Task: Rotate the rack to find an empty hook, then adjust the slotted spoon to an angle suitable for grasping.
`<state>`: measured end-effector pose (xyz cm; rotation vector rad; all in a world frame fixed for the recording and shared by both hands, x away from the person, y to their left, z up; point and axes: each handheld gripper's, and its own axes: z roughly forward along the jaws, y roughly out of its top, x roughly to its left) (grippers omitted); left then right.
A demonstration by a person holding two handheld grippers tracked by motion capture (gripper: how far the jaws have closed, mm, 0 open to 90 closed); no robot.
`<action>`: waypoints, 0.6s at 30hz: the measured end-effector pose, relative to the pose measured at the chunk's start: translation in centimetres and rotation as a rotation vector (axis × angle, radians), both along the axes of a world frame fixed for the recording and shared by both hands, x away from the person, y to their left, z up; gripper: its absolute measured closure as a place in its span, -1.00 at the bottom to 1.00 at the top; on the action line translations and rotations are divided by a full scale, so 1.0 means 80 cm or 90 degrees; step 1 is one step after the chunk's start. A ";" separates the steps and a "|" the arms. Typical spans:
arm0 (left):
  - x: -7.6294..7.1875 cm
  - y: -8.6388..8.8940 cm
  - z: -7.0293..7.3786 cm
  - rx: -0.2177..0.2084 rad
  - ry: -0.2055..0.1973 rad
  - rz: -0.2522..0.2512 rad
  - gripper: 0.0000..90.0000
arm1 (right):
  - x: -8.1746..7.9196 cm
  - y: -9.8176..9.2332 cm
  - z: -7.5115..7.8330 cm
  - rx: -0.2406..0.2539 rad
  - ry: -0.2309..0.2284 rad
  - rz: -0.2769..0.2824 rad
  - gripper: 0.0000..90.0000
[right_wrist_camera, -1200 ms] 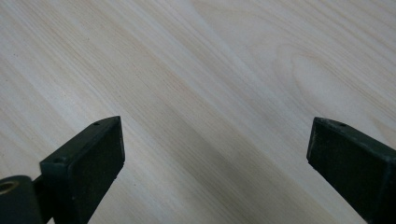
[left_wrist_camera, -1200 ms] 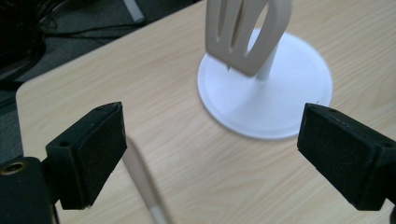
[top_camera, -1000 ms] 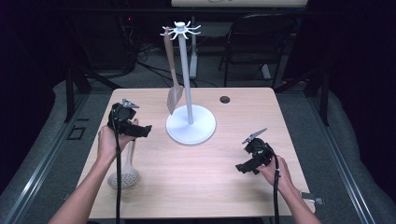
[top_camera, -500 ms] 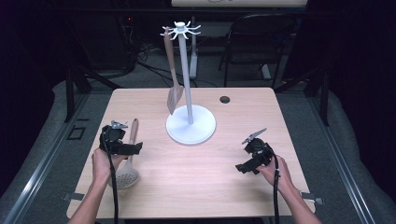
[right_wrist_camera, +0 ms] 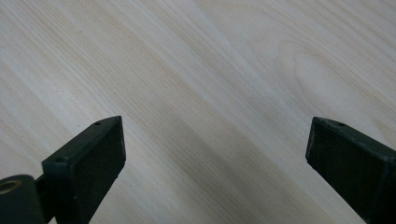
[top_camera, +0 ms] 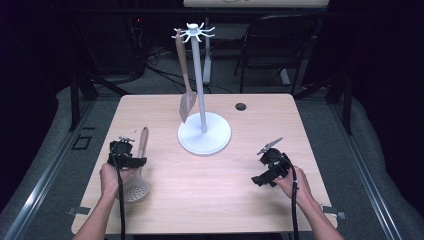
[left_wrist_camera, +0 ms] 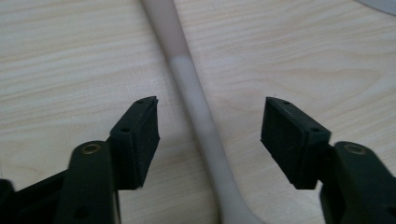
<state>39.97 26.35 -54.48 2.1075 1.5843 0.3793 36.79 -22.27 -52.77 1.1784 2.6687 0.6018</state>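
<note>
A slotted skimmer [top_camera: 136, 190] with a wooden handle lies flat on the left of the table. My left gripper [top_camera: 137, 161] is low over it and straddles the pale handle [left_wrist_camera: 187, 79]. In the left gripper view [left_wrist_camera: 210, 133] the jaws have just been closing, but a gap remains on each side of the handle and neither pad touches it. My right gripper [top_camera: 258, 181] rests at the right front of the table. Its jaws stand wide open over bare wood in the right gripper view [right_wrist_camera: 215, 156].
A white utensil stand [top_camera: 204, 136] with a tall pole stands at the table's middle back, and a wooden spatula [top_camera: 186, 97] hangs from its top hooks. A small black round spot [top_camera: 240, 106] lies behind it to the right. The wooden table [top_camera: 215, 200] has dark chairs beyond it.
My left gripper has come down and toward the near edge onto the skimmer's handle, and its jaws have narrowed around it. The right gripper has stayed where it was.
</note>
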 end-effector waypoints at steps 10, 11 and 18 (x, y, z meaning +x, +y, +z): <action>0.001 0.002 -0.008 -0.005 0.017 0.004 0.27 | 0.000 0.000 -0.001 0.005 0.001 0.000 -0.90; 0.001 0.003 -0.009 -0.005 0.017 0.002 0.31 | 0.000 0.000 0.000 0.004 0.003 -0.001 -0.90; 0.002 0.003 -0.014 -0.002 0.028 -0.005 0.54 | 0.001 0.001 0.000 -0.003 0.008 0.001 -0.90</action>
